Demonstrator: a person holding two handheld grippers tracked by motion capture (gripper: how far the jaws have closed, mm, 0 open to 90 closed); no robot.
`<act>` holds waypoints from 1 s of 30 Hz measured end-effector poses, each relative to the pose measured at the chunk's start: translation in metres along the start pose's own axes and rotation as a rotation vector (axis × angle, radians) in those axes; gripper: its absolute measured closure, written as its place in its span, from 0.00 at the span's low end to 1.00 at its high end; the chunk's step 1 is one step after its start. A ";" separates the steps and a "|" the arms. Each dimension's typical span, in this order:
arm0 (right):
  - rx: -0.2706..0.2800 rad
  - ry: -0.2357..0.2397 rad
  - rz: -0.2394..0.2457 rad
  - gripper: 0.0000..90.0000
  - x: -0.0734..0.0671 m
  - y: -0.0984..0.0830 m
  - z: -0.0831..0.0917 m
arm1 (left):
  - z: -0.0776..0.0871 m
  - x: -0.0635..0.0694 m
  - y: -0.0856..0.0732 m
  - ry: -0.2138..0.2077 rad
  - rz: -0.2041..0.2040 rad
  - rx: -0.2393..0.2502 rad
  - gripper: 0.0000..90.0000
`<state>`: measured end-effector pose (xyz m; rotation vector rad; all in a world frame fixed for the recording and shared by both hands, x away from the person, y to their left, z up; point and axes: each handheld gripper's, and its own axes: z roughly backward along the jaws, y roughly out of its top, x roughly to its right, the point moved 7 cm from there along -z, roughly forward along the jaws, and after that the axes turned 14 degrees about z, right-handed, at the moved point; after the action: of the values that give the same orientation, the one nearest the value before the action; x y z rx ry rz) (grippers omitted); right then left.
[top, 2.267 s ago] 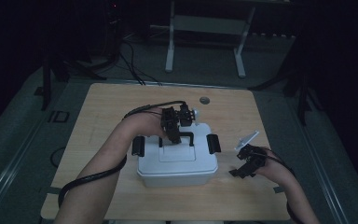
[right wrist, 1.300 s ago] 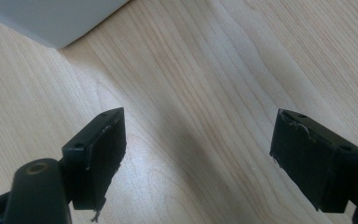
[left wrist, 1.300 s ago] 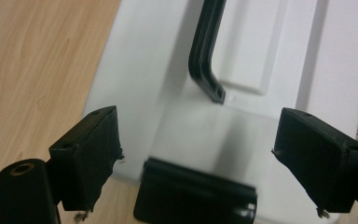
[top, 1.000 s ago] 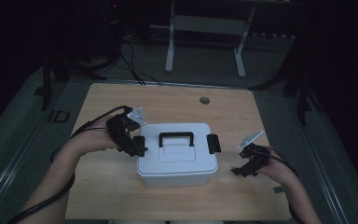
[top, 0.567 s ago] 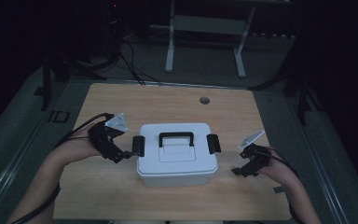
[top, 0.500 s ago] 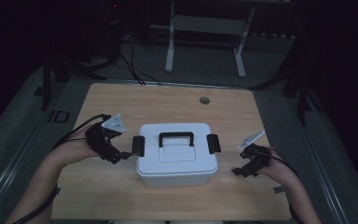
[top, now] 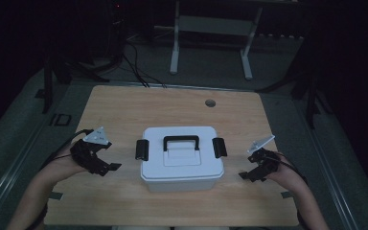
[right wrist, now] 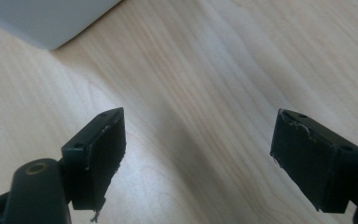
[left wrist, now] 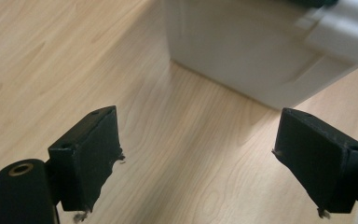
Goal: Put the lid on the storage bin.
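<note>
A white storage box (top: 180, 158) with a black handle (top: 181, 142) on its lid and a black latch (top: 142, 149) at each end sits on the wooden table (top: 124, 105), about midway between the left and right edges and nearer the front edge than the far one. The left gripper (top: 106, 167) is held low over the table off the box's left end, apart from it, its jaws standing wide with nothing between them; in the left gripper view the box's pale wall (left wrist: 242, 51) lies ahead, somewhat blurred, so the detail at its upper right is probably a latch. The right gripper (top: 249, 173) sits off the box's right end, near the front right corner, jaws likewise spread and empty over bare wood. A small round hole (top: 210, 102) marks the table near its far edge.
</note>
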<state>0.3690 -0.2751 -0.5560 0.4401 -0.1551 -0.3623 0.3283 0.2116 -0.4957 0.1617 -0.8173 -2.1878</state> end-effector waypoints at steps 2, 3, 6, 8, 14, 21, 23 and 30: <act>0.011 -0.007 -0.007 0.20 0.001 0.000 0.000 | -0.004 -0.004 -0.007 -0.006 0.028 0.016 0.16; 0.026 -0.012 -0.013 0.20 0.002 0.000 0.000 | -0.006 -0.006 -0.012 -0.007 0.032 0.024 0.16; 0.061 -0.036 -0.032 0.20 0.005 0.000 0.001 | -0.012 -0.011 -0.024 0.003 0.059 0.033 0.16; 0.078 -0.054 -0.048 0.20 0.008 -0.001 0.001 | -0.017 -0.015 -0.032 0.022 0.075 0.039 0.16; 0.121 -0.100 -0.105 0.19 0.014 -0.006 -0.002 | -0.029 -0.029 -0.052 0.069 0.141 0.063 0.16; 0.169 -0.155 -0.154 0.18 0.017 -0.011 -0.005 | -0.040 -0.040 -0.069 0.114 0.187 0.081 0.16; 0.182 -0.183 -0.154 0.18 0.019 -0.012 -0.006 | -0.042 -0.044 -0.073 0.114 0.216 0.089 0.16; 0.271 -0.276 -0.251 0.17 0.023 -0.019 -0.003 | -0.043 -0.053 -0.085 0.188 0.266 0.138 0.16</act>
<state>0.3851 -0.2982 -0.5655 0.6791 -0.4233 -0.6528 0.3267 0.2688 -0.5883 0.3046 -0.8322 -1.8378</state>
